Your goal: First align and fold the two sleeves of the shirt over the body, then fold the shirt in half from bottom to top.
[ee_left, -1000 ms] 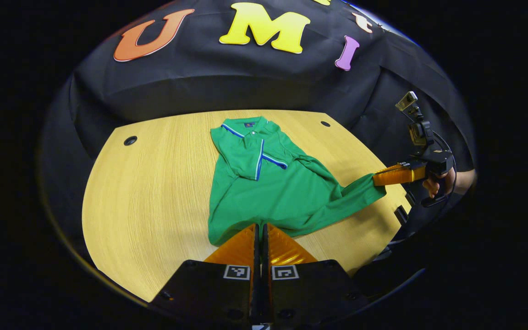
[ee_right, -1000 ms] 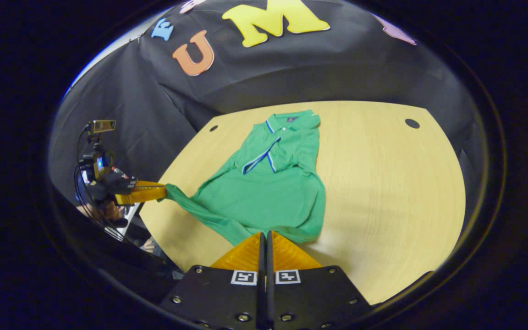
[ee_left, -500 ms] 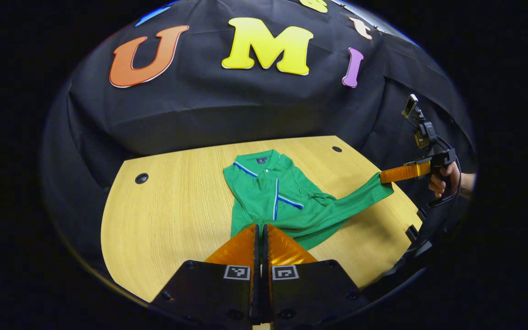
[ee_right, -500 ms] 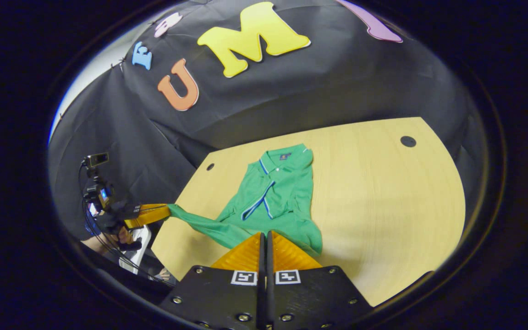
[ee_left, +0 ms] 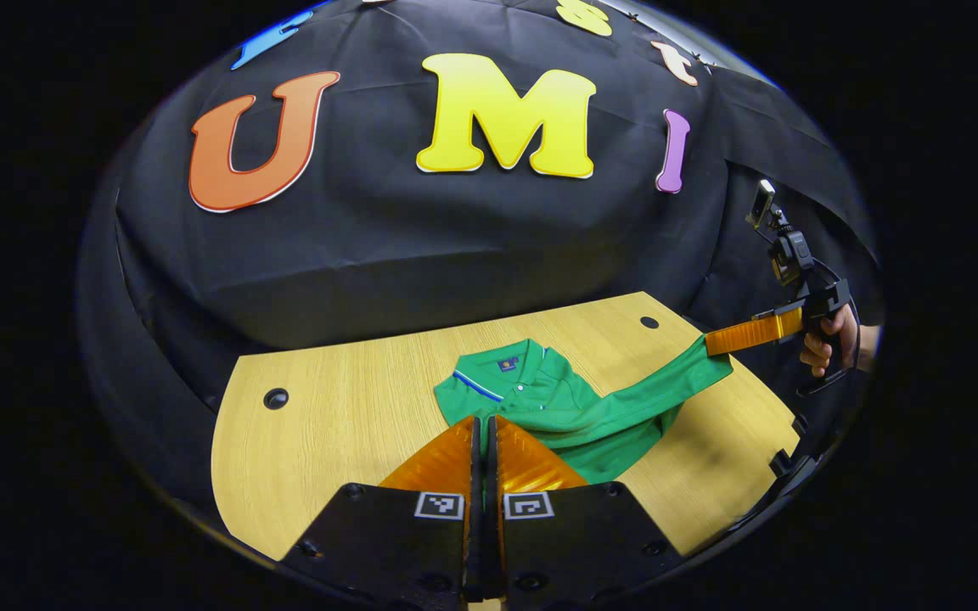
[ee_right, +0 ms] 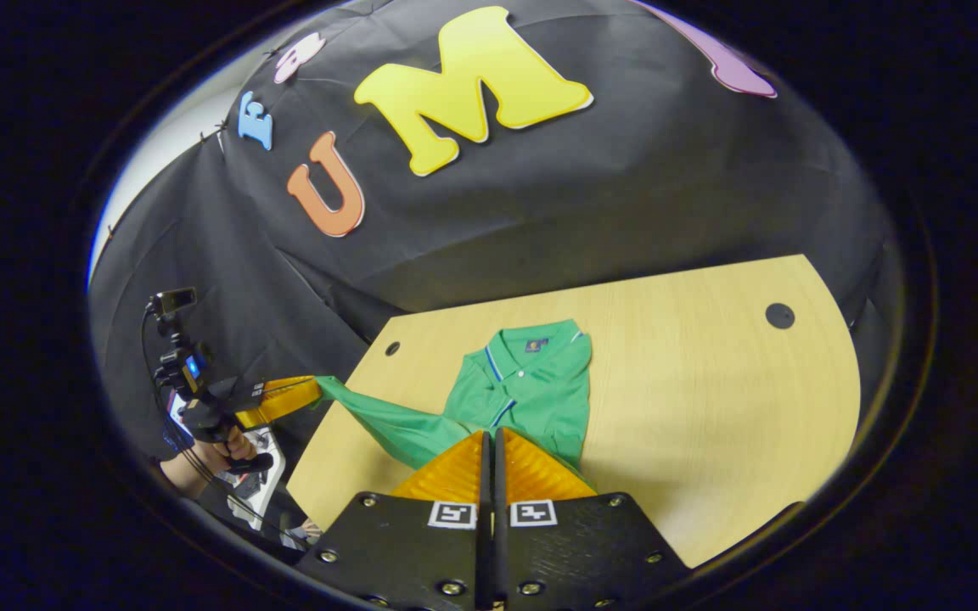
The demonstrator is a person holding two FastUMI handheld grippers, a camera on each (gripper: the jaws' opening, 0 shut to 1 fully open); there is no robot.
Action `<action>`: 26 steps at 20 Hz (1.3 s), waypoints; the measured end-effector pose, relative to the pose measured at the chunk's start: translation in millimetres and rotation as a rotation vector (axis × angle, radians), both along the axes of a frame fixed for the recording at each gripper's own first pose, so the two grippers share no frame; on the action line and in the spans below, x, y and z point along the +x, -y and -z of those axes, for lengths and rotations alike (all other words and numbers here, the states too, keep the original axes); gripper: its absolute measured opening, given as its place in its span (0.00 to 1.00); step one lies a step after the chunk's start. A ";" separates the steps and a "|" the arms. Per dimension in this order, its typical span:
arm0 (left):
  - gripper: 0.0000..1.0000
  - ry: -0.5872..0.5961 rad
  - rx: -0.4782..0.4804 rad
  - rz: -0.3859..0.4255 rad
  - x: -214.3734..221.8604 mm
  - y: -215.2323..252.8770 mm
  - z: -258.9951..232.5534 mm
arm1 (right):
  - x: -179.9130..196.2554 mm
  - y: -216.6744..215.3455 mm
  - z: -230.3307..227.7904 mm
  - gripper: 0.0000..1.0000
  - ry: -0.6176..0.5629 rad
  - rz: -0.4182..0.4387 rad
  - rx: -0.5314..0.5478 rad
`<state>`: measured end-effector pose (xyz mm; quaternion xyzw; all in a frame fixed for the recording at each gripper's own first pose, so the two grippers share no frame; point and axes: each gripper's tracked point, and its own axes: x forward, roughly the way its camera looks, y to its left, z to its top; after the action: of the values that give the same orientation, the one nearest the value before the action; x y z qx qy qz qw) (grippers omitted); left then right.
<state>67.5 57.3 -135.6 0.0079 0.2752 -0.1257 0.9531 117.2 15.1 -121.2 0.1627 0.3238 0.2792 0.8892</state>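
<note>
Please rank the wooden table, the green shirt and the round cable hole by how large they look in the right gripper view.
1. Wooden table, the largest by far.
2. Green shirt, lying on the table, its hem lifted by both claws.
3. Round cable hole, the smallest.
None of these is close enough in size to doubt.

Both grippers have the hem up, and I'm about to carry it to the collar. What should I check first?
1. Left gripper clamped on a corner of the shirt: ok.
2. Right gripper clamped on the other corner: ok.
3. Hem raised off the table: ok.
4. Collar lying flat: ok.
5. Sleeves folded over the body: cannot tell, raised cloth hides them.
6. Hem at collar: not ok, not yet.
</note>
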 end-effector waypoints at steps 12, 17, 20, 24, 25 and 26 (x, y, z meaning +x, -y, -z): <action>0.03 0.009 -0.109 -0.118 99.1 -11.5 16.2 | 107.3 -7.3 -3.6 0.00 0.038 0.122 -0.034; 0.03 0.011 -0.076 -0.136 129.7 -17.1 39.3 | 146.8 -12.8 8.9 0.00 0.047 0.182 -0.014; 0.03 0.044 -0.102 -0.174 145.8 -21.0 52.7 | 174.0 -10.9 21.8 0.00 0.053 0.245 -0.004; 0.03 0.015 -0.084 -0.197 167.0 -24.1 93.0 | 197.7 -14.3 51.9 0.00 0.053 0.258 -0.041; 0.03 0.014 -0.079 -0.201 173.9 -24.7 102.0 | 200.9 -16.0 61.5 0.00 0.042 0.252 -0.056; 0.03 0.012 -0.066 -0.216 179.8 -28.3 111.8 | 202.7 -17.1 70.4 0.00 0.034 0.249 -0.071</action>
<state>247.4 85.6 -247.3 -0.0521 0.2643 -0.0313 0.9625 319.9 32.2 -191.6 0.1651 0.2956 0.1576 0.9276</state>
